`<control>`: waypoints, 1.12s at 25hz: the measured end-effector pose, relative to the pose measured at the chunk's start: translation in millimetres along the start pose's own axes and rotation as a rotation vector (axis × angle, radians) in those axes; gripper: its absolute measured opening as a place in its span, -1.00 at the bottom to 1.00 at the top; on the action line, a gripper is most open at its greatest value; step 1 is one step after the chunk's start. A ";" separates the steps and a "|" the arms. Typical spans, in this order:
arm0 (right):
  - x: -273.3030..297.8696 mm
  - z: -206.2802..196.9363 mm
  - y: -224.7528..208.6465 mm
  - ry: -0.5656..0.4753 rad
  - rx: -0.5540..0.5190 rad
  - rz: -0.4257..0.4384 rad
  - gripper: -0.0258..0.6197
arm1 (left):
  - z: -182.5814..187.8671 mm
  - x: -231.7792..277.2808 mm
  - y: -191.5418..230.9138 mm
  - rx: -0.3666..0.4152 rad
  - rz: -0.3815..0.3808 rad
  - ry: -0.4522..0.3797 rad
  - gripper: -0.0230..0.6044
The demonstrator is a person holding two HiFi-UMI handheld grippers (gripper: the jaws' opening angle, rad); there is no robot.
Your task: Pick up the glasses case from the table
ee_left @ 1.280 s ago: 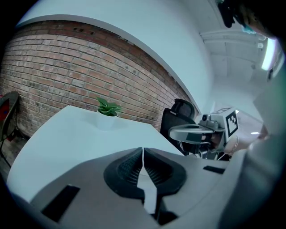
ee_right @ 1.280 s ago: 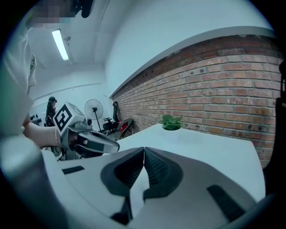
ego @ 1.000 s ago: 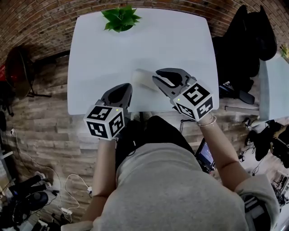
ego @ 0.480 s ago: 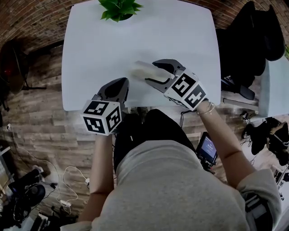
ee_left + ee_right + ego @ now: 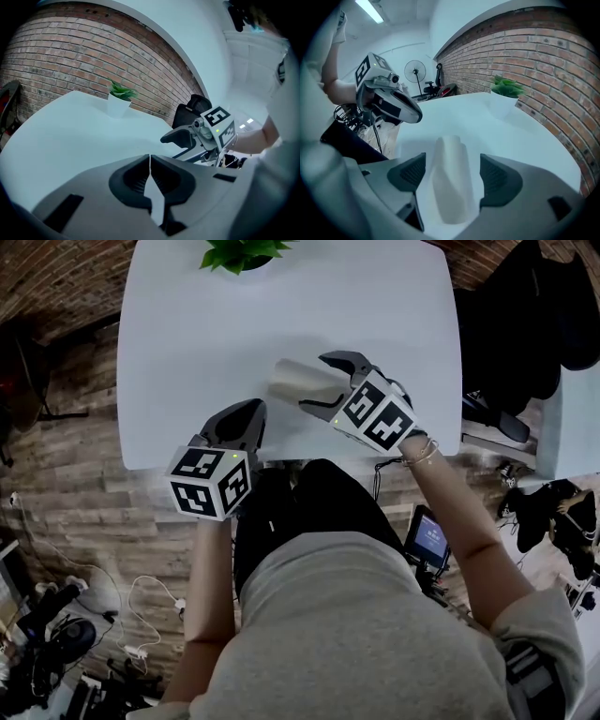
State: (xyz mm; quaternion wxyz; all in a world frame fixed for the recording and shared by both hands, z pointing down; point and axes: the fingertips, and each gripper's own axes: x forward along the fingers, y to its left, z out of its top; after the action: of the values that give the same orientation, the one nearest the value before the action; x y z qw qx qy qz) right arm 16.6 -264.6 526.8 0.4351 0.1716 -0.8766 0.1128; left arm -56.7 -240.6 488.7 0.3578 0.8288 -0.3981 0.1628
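Left gripper [image 5: 250, 414], jaws closed on nothing, hovered over the table's [image 5: 187, 343] near edge. To its right, the white glasses case [image 5: 291, 381] lay near that edge between the right gripper's [image 5: 317, 382] jaws, which had just been opening wide and were clear of it.

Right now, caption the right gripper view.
Right hand-held gripper, jaws just opened, straddling a pale oblong glasses case on a white table.

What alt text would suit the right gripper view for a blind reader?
The right tongs, which have just been opening, straddle a pale glasses case on a white table without gripping it. A potted plant stands beyond.
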 end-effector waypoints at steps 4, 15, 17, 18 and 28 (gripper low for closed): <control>13.1 -11.7 3.0 0.049 -0.017 0.029 0.20 | -4.9 4.2 2.4 -0.012 0.004 0.011 -0.89; 37.1 -32.1 9.3 0.137 -0.093 0.080 0.22 | -7.4 10.3 8.2 -0.034 0.019 0.017 -0.89; 38.8 -35.7 11.0 0.150 -0.105 0.087 0.22 | -8.0 11.2 7.9 -0.036 0.020 0.018 -0.89; 39.5 -37.1 11.8 0.153 -0.106 0.091 0.22 | -8.4 11.7 7.6 -0.036 0.020 0.019 -0.89; 40.0 -38.1 11.4 0.111 -0.106 0.094 0.22 | -15.7 15.6 6.3 -0.049 0.034 0.021 -0.89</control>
State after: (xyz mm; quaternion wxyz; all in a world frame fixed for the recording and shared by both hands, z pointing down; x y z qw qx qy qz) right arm 17.2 -249.0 581.0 0.4859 0.1006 -0.8629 0.0957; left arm -51.5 -240.4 511.2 0.3792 0.8112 -0.4123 0.1678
